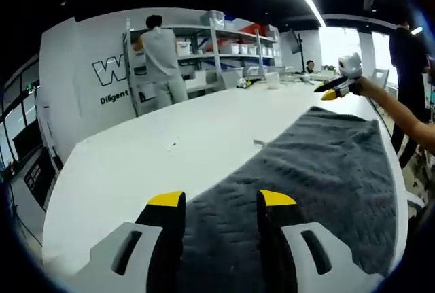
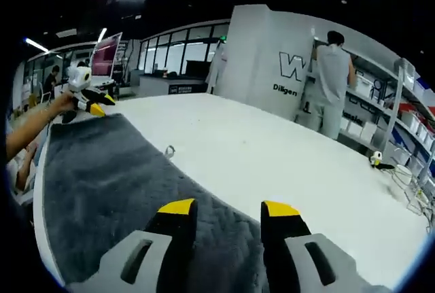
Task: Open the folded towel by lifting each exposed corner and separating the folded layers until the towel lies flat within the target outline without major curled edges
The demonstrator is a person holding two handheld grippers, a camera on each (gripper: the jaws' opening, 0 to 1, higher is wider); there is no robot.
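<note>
Across the lower centre and right of the left gripper view, a dark grey towel (image 1: 319, 184) lies spread on a white tabletop (image 1: 170, 150), its far edge running toward the upper right. The left gripper (image 1: 221, 199) rises from the bottom of that frame, its two yellow-tipped jaws standing apart with nothing between them, above the towel's near end; whether they touch the cloth cannot be told. At the upper right of the same frame the right gripper (image 1: 329, 91) hangs above the towel's far corner, held in a hand with a bare forearm (image 1: 401, 117) reaching in from the right edge; its yellow tip points left.

Seen from the right gripper view, the towel (image 2: 115, 184) fills the lower left, with the white tabletop (image 2: 285, 164) stretching to the right. The right gripper (image 2: 228, 207) comes up from the bottom centre, jaws apart and empty, over the towel's right-hand edge. At the upper left the left gripper (image 2: 100, 107) sits above the towel's far corner, gripped by a hand (image 2: 62, 105) whose forearm enters from the left edge.

A small clear item (image 2: 169, 150) lies on the tabletop just beside the towel's edge. Beyond the tabletop a person (image 2: 331, 79) stands with back turned at shelves (image 2: 401, 113), next to a white wall (image 2: 272, 55) with lettering
</note>
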